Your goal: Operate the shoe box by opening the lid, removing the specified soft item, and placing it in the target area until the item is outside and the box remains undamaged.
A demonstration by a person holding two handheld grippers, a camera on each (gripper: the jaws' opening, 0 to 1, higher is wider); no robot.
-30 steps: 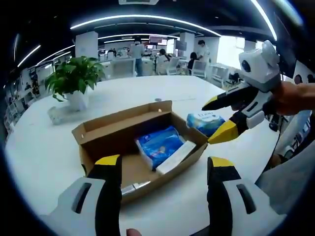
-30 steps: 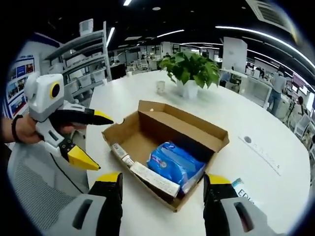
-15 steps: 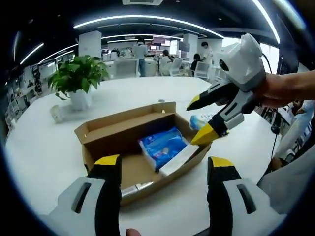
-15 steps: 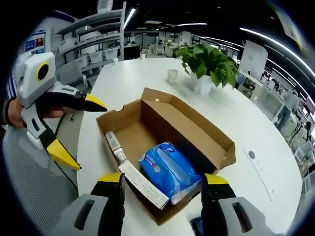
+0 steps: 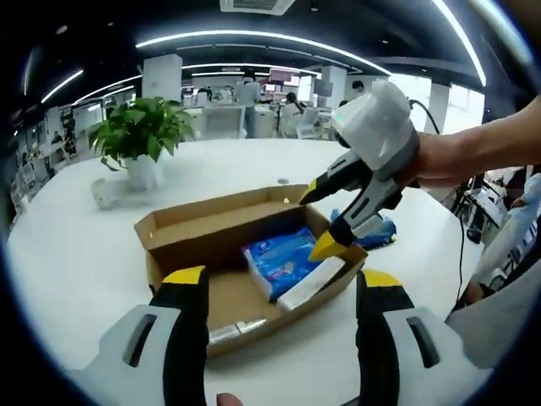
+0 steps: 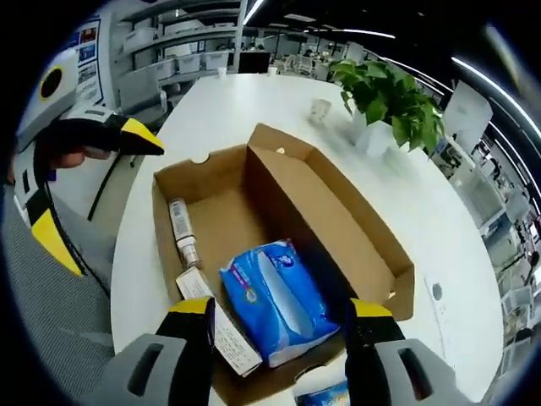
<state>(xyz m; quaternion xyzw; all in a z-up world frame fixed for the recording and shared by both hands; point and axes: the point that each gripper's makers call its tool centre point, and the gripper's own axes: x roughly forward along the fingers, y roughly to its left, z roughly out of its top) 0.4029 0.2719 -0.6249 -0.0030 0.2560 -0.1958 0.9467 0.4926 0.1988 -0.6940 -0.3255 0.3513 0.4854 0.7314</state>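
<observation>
Shoe box sits open on the white counter, lid flap standing up along the far side. Inside: blue soft pack near the middle, a flat white carton beside it against the near wall, and a small tube lying on the box floor. A second blue pack lies on the counter just outside the box, partly hidden behind my right tongs in the left gripper view.

Right tongs: jaws spread, nothing between them, poised over the box's right end above the blue soft pack. In the right gripper view the pack lies between the two yellow tips. Left tongs: jaws spread, empty, held back on the near side of the box.

Risks as I judge them:
- The lower jaw of my right tongs is close to the cardboard wall. If I descend at this angle I may catch or crease the wall, and the box must stay undamaged.
- The white carton touches the pack. A wide closure could pinch both, or drag the carton out.
- The pack is soft and slick-looking. A shallow pinch on the wrapper may slip or tear.
- The box is light and unbraced. A lift with friction against the walls could tip it; the left tongs could steady the near wall.
- Potted plant and cup are well apart; no concern.
</observation>
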